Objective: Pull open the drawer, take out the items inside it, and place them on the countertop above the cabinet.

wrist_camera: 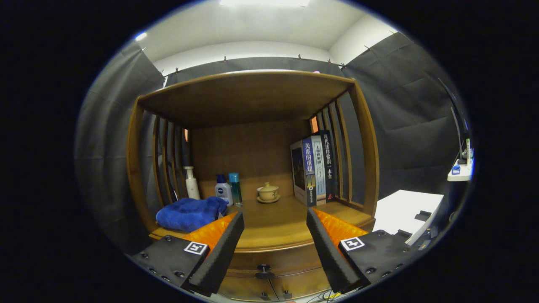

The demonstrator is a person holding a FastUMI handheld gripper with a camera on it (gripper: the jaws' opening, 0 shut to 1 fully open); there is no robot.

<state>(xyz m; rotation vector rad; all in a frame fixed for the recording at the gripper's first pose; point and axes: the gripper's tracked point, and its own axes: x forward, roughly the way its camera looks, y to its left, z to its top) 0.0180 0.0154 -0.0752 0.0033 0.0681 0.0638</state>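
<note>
A wooden cabinet stands ahead of me, with its countertop (273,229) under an open shelf. Below the countertop sits the drawer (273,260), closed, with a small dark knob (264,268) on its front. My gripper (275,216) is open, its two fingers spread wide above the drawer front, with nothing between them. The knob lies low between the fingers, nearer their bases. What is inside the drawer is hidden.
On the countertop lie a blue towel (191,212) at the left, a white pump bottle (192,183), a white-and-blue bottle (223,189), a teal bottle (235,188), a lidded tea cup (268,192) and several upright books (313,170). Slatted side walls flank the shelf. A white table (406,210) stands to the right.
</note>
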